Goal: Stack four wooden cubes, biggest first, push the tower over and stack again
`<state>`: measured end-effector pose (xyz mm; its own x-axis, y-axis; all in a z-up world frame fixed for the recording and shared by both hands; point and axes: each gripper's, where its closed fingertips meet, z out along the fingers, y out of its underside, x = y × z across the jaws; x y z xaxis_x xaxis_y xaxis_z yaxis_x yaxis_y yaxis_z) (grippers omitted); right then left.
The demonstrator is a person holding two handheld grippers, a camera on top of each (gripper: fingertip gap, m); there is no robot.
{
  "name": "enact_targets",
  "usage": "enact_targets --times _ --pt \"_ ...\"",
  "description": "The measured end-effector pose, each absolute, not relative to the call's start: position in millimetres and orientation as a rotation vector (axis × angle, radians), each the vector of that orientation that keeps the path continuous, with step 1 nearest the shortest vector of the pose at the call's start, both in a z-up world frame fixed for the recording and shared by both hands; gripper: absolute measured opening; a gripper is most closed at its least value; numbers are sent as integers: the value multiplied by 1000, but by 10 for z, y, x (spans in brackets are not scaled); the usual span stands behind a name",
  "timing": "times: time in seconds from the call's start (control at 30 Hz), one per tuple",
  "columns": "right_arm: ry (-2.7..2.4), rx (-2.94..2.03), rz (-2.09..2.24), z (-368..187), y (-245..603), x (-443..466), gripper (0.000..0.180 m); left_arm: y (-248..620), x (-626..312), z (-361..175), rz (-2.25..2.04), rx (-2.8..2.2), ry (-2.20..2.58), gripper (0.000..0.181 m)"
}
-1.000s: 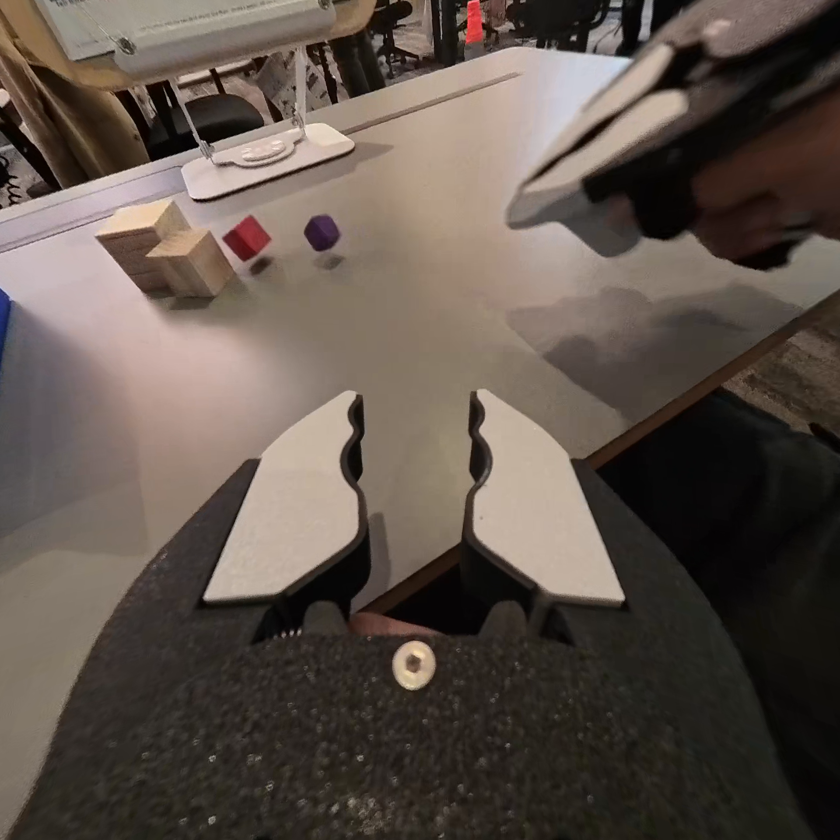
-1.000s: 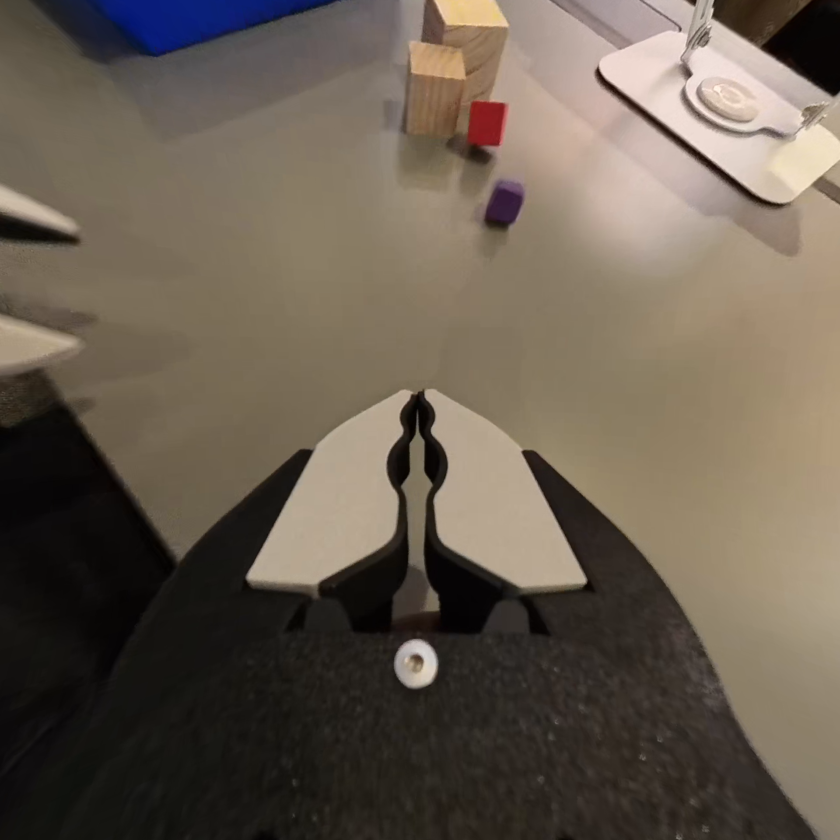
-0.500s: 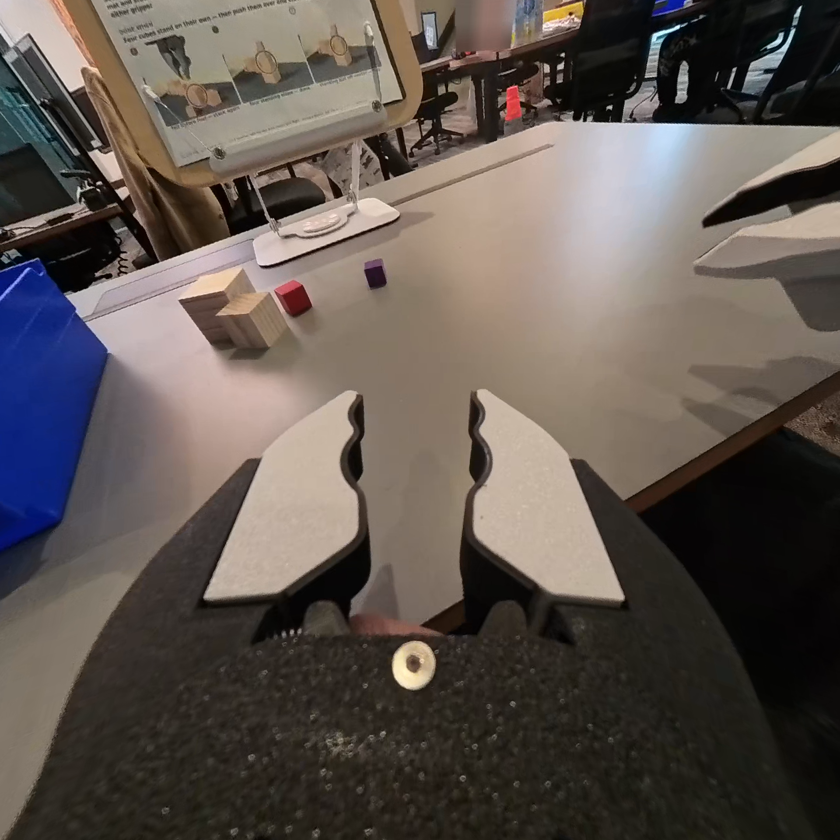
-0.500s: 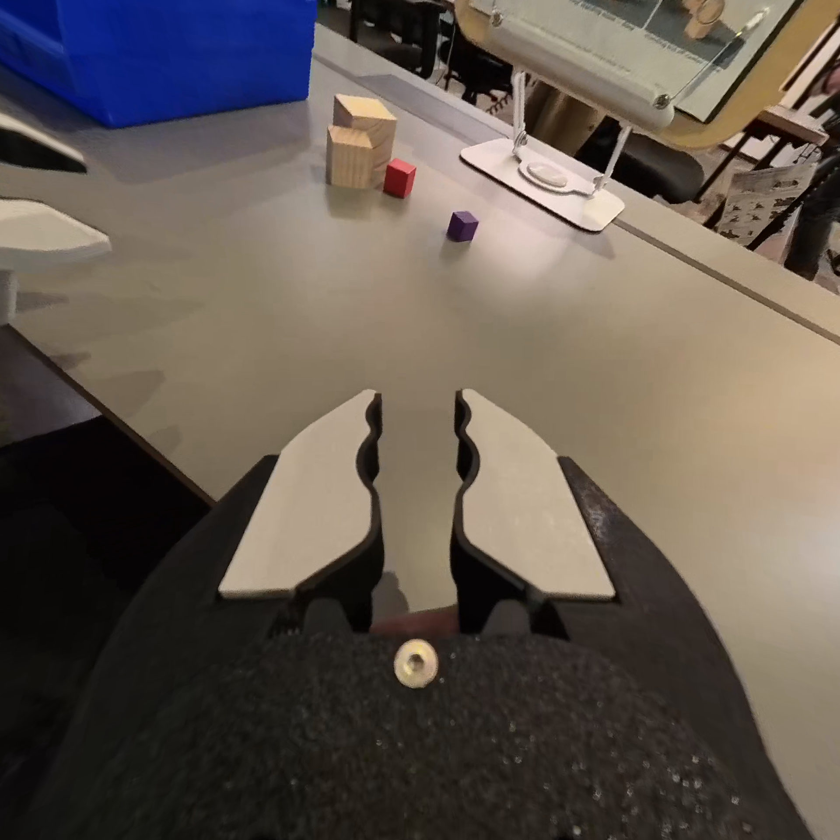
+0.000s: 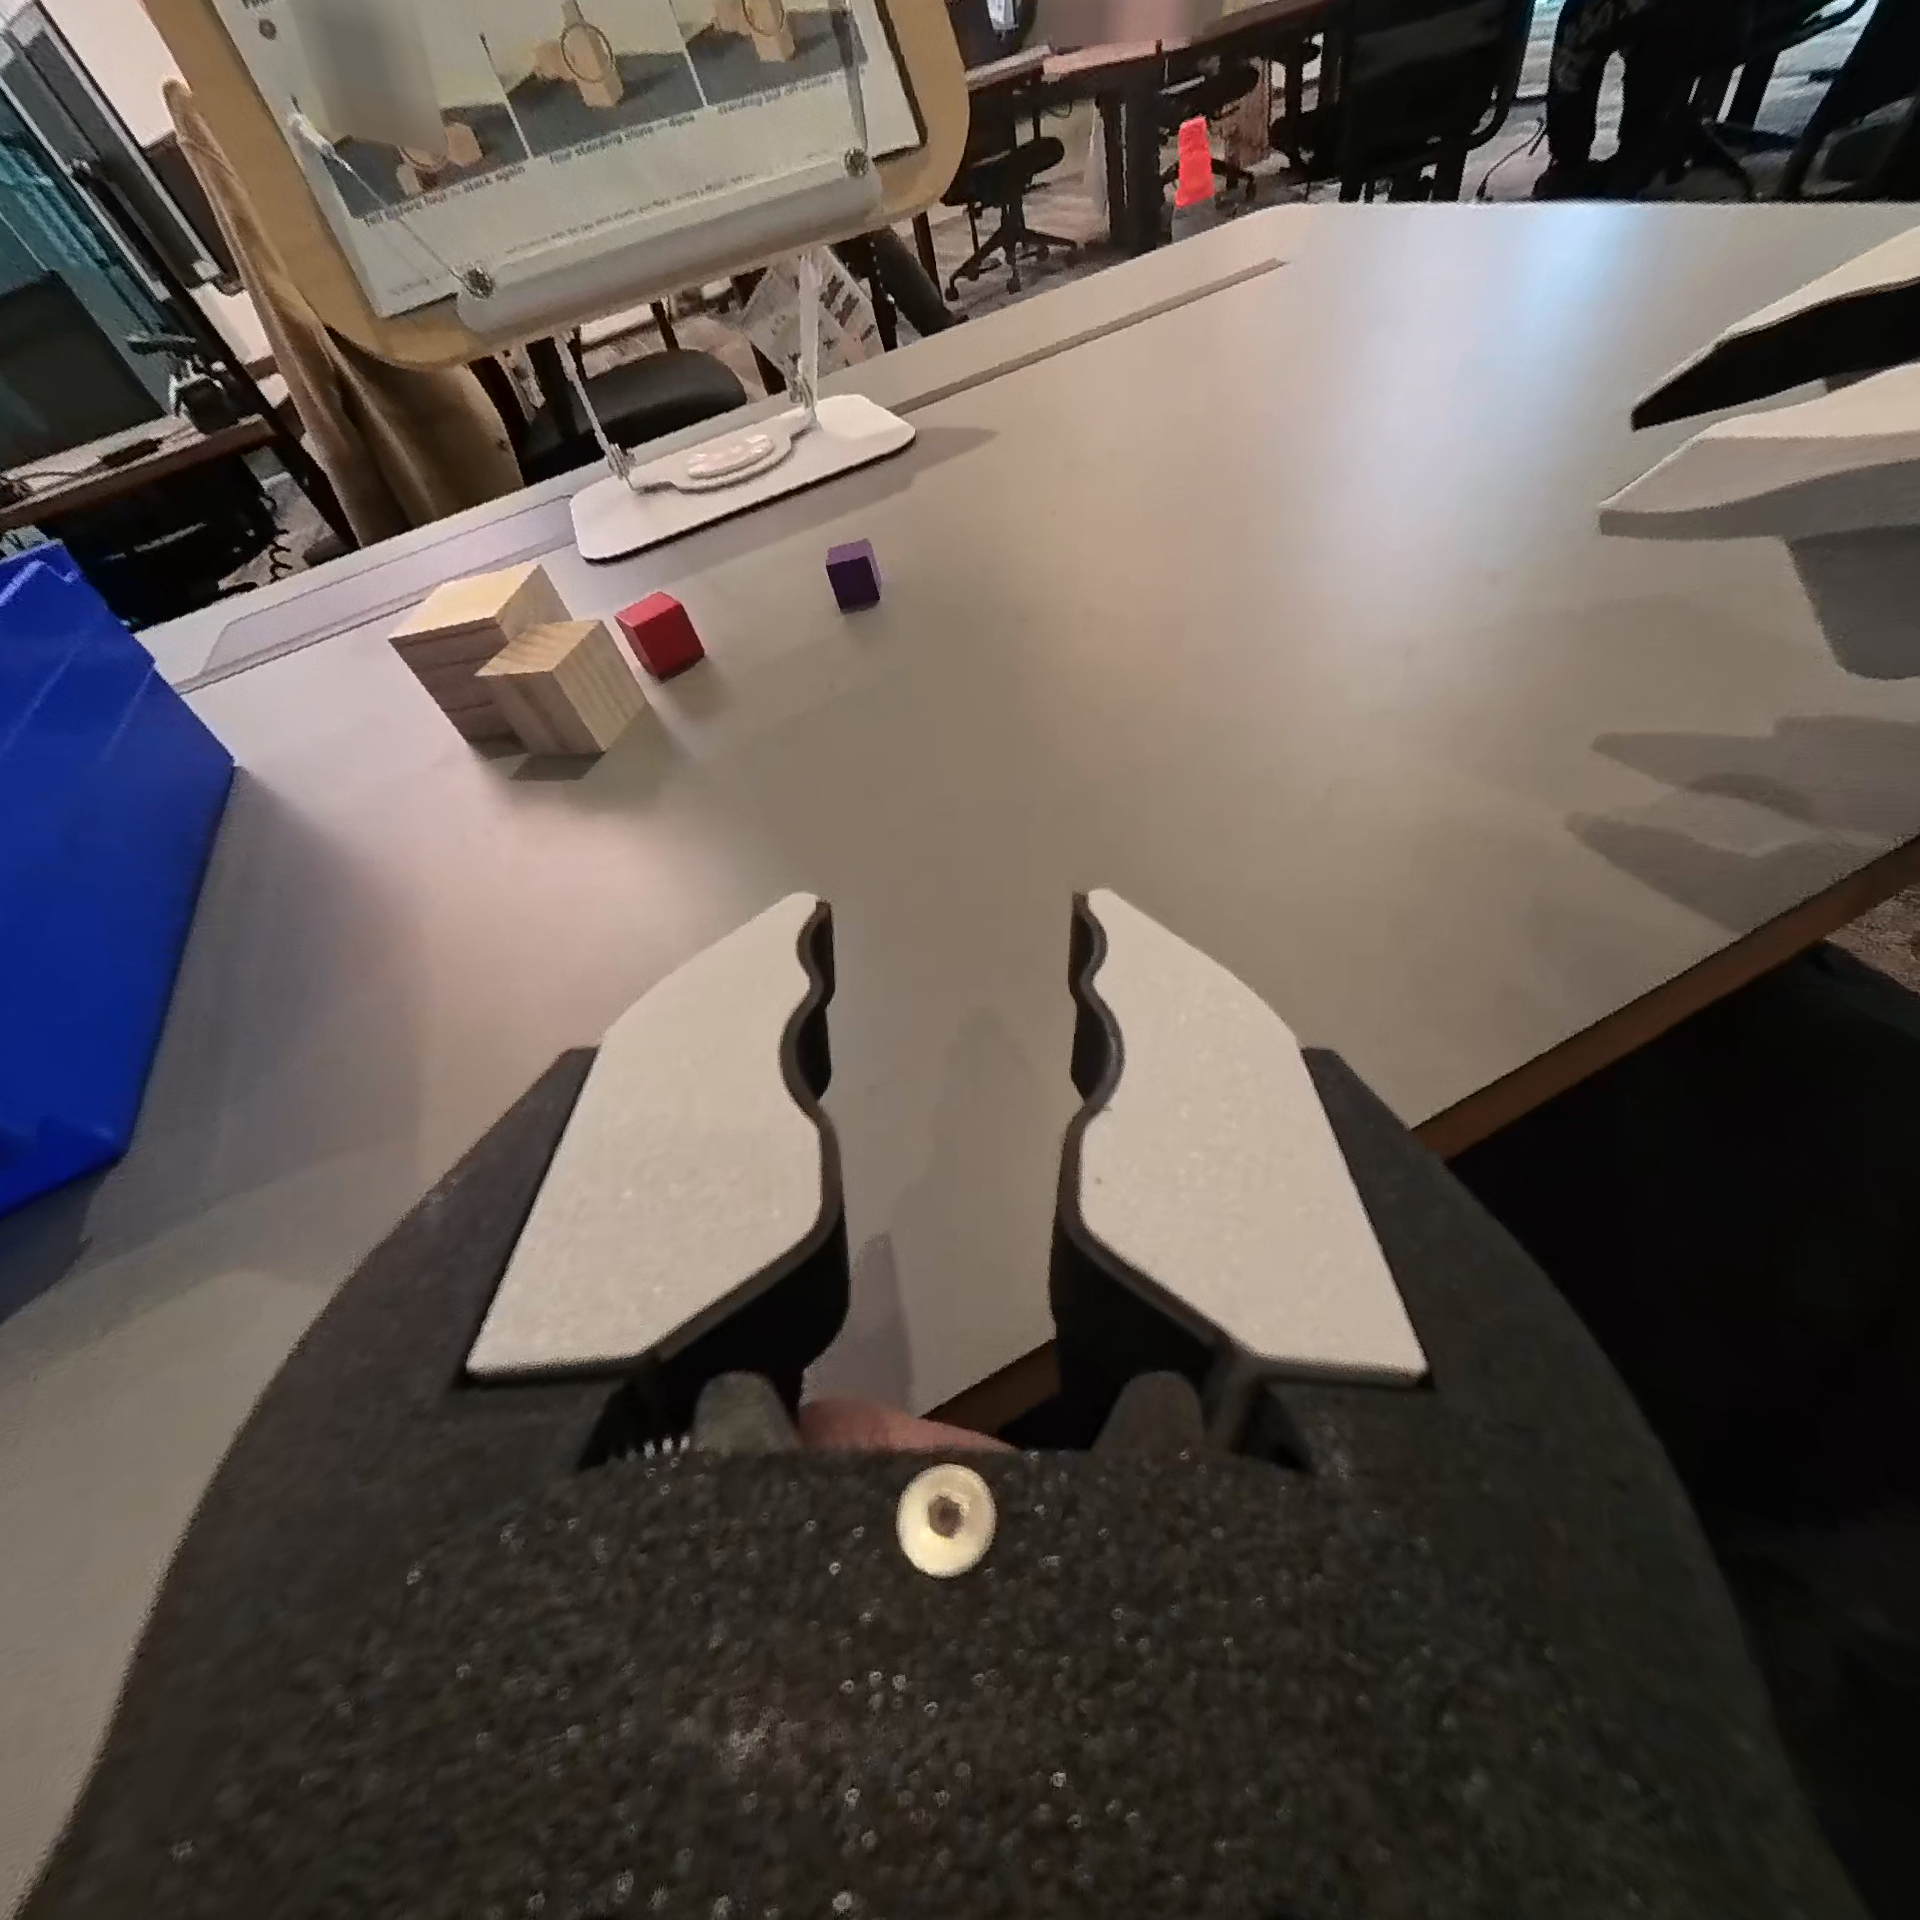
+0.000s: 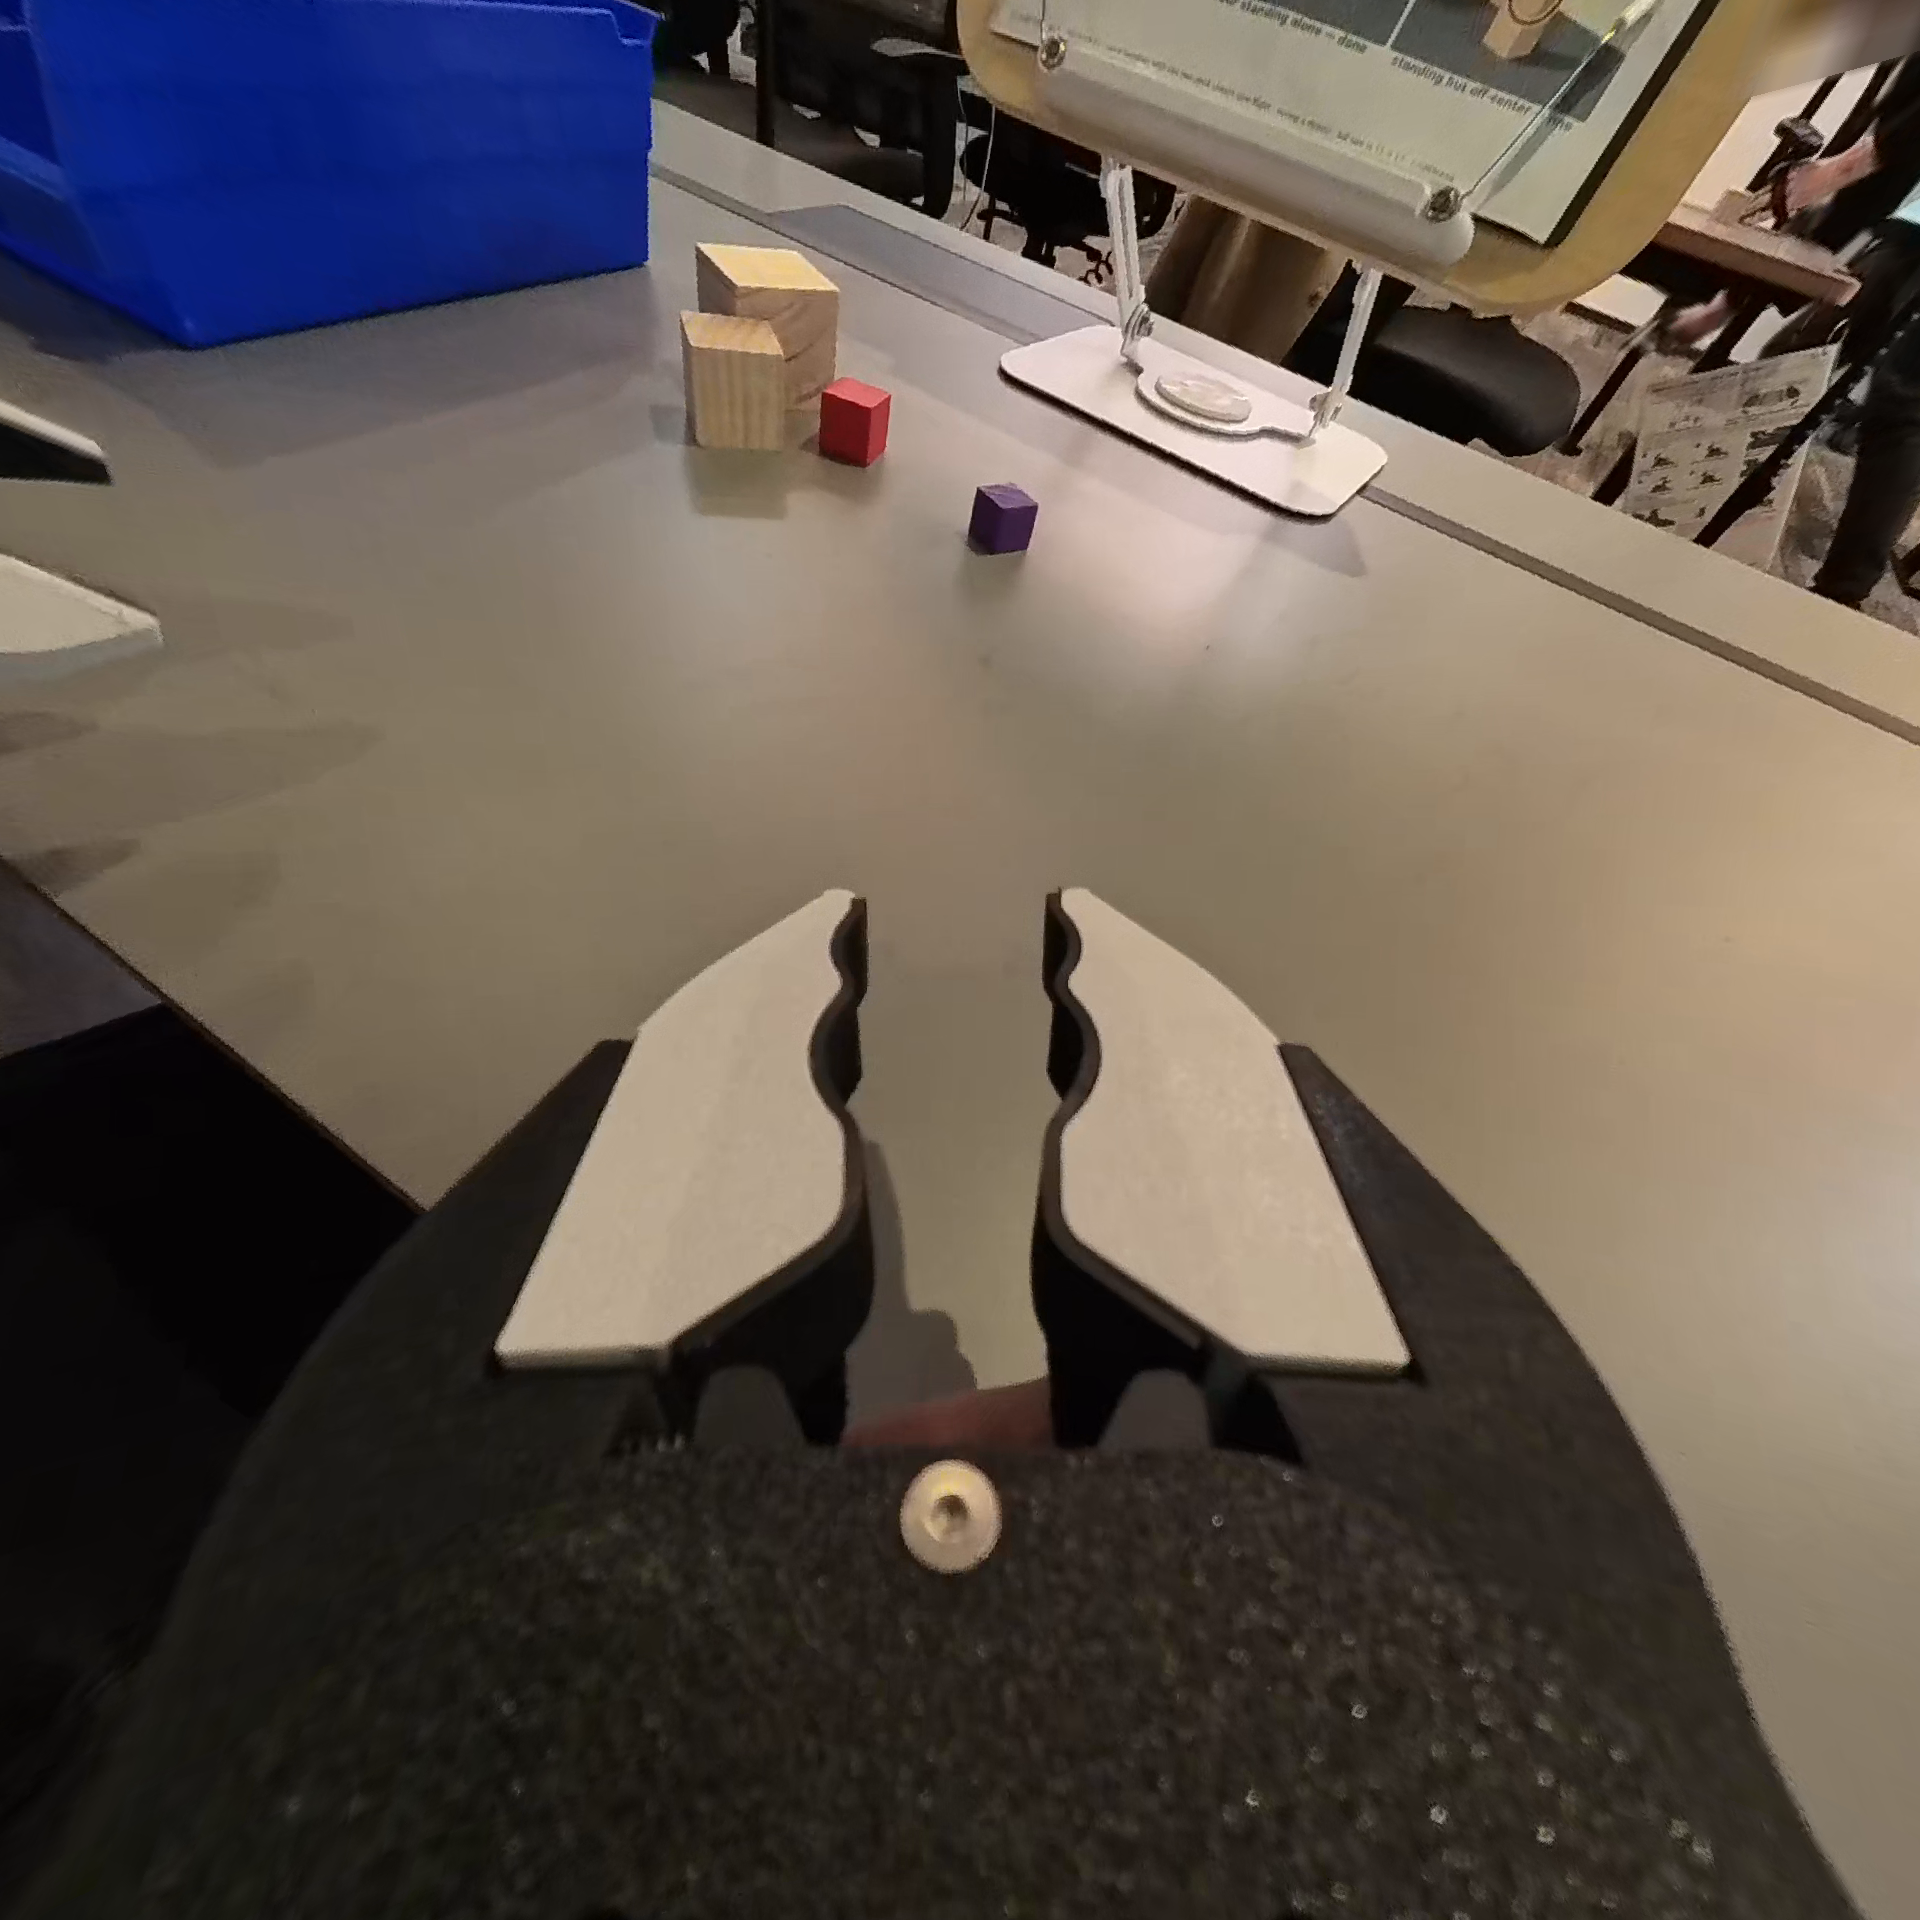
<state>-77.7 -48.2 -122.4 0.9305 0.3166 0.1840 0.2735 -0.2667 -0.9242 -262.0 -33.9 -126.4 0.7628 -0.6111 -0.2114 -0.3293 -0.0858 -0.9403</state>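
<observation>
The grey worktop (image 5: pixel 1039 727) carries four loose cubes: a large wooden cube (image 5: pixel 483 644) touching a smaller wooden cube (image 5: pixel 566 686), a red cube (image 5: pixel 660 636) just beside them, and a purple cube (image 5: pixel 853 575) set apart. A blue bin (image 5: pixel 83 883) sits at one side, and a white stand base (image 5: pixel 743 468) rests behind the cubes.

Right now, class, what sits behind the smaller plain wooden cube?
The larger plain wooden cube stands directly behind the smaller plain wooden cube, seemingly touching it. The larger cube's lower front is covered, so actual contact cannot be confirmed.

Left tongs (image 5: pixel 951 914) apart, empty; cubes (image 5: pixel 561 681) unstacked.
</observation>
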Motion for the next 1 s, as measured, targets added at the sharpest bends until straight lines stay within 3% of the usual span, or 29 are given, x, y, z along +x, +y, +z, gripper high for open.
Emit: enact_targets --times 0.63,0.83,1.0 --pt "-464 -1886 36 -1307 -476 -812 31 -261 -2647 -1395 -252 -1801 794 41" --pt "-480 -1888 0 -1338 -465 -787 30 740 -2813 -907 -208 -1976 728 51" --pt "-475 -1900 21 -1363 -456 -774 30 1988 -2623 -1030 -281 -2229 859 62"
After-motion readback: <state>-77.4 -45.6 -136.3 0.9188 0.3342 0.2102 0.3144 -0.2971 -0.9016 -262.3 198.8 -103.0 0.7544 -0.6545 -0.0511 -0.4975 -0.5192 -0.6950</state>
